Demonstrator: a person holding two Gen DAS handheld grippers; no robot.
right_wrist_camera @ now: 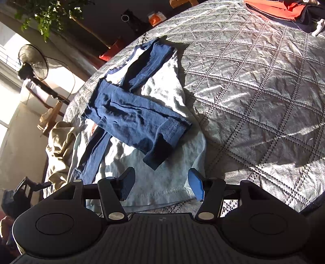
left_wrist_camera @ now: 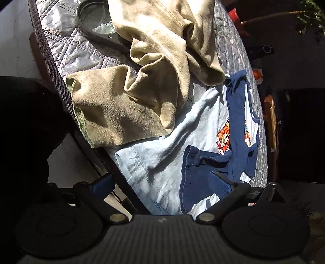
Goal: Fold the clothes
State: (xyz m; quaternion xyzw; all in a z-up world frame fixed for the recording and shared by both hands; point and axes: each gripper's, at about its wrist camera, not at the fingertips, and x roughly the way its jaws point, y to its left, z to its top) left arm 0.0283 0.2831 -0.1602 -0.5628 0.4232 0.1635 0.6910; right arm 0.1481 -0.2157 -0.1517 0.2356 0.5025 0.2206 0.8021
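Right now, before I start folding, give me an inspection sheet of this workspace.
Surface: quilted silver-grey cover, wrinkled, sunlit.
Job's things: light blue shirt with navy sleeves folded across its body; tan garment crumpled, overlapping the shirt's edge.
Clutter: orange and dark clothes at the far edge; round dark-rimmed object partly under the tan garment.
Grippers: left tongs and right tongs open over the shirt hem.
Cables: nothing seen.
Surroundings: standing fan, plant.

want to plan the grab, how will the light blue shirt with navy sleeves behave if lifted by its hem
Probably floppy: the shirt lies wrinkled and flat on the quilt, so it should drape. The navy sleeves, folded loosely across it, would likely slide off. It looks thin, so probably light.
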